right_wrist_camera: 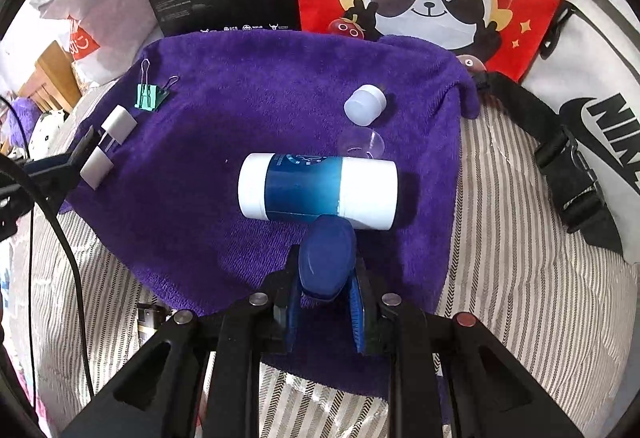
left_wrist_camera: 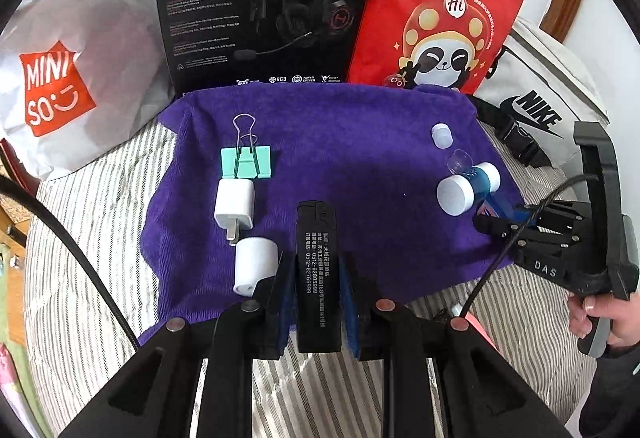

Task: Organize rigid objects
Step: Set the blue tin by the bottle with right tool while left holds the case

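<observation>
Presently a black lighter [left_wrist_camera: 318, 278] is clamped in the left gripper [left_wrist_camera: 316, 298], a blue oval case [right_wrist_camera: 328, 258] in the right gripper [right_wrist_camera: 326, 302], touching the bottle [right_wrist_camera: 316, 190].

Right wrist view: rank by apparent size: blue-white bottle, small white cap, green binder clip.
1. blue-white bottle, clearly largest
2. small white cap
3. green binder clip

The last two look close in size; the clip lies farther from the camera, so their ranking is unsure.

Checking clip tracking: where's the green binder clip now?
Left wrist view: green binder clip lies on the purple towel's left side, just beyond the white charger plug, touching it.
</observation>
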The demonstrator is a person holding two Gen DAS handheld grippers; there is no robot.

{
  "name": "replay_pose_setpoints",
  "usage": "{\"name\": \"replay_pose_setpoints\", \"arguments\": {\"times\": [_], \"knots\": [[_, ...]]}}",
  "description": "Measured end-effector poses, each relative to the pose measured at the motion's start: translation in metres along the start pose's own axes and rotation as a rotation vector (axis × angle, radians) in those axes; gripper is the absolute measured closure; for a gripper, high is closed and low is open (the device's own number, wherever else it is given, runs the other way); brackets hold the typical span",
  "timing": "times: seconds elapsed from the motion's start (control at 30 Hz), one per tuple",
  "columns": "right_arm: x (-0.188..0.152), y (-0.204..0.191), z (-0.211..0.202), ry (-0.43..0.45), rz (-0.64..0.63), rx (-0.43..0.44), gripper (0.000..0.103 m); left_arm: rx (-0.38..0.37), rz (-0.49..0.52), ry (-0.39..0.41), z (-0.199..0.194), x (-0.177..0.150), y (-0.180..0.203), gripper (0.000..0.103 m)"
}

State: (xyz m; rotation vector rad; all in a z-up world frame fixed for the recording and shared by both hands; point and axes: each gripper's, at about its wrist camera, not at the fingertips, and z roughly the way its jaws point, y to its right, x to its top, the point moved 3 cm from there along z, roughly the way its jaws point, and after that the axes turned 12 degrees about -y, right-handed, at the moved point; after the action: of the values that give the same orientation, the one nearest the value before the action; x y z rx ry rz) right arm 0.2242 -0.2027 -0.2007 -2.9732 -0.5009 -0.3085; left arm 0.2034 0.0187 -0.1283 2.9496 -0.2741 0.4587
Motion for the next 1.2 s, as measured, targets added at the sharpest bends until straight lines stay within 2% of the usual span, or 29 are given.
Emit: {"name": "replay_pose_setpoints", "arguments": {"times": [0.17,0.23,0.27,0.33,0.37,0.4,0.57,0.73,1.07,1.2], "knots": [[-0.001,-0.001,0.001,0.002,-0.017,-0.005,0.082,-0.003,0.002,-0.008,0.007,0.008,-0.001,0.082],[-0.001,-0.001,0.001,0.002,-0.022,0.004,0.078,-0.006,-0.002,-0.015,0.011,0.011,-0.002,0.082],[-0.001,-0.002,0.000,0.002,-0.028,0.016,0.070,-0.006,-0.002,-0.018,0.013,0.013,-0.002,0.082],[-0.002,-0.003,-0.001,0.009,-0.035,0.013,0.062,-0.004,-0.001,-0.024,0.017,0.017,-0.003,0.082],[-0.002,-0.005,-0.002,0.012,-0.045,0.011,0.054,-0.002,-0.002,-0.025,0.018,0.019,-0.004,0.082],[-0.003,-0.006,-0.004,0.017,-0.054,0.007,0.042,-0.002,-0.002,-0.028,0.020,0.022,-0.004,0.082],[-0.007,-0.013,-0.016,0.080,-0.102,-0.085,0.028,-0.003,-0.004,-0.034,0.029,0.036,-0.006,0.082],[-0.011,-0.010,-0.025,0.098,-0.107,-0.118,0.027,0.017,-0.005,-0.047,0.045,0.054,-0.007,0.082],[-0.031,0.001,-0.033,0.109,0.010,-0.022,0.027,0.032,-0.047,-0.064,0.073,0.077,-0.017,0.082],[-0.040,0.004,-0.039,0.115,0.042,0.000,0.027,0.061,-0.026,-0.062,0.077,0.080,-0.011,0.082]]}}
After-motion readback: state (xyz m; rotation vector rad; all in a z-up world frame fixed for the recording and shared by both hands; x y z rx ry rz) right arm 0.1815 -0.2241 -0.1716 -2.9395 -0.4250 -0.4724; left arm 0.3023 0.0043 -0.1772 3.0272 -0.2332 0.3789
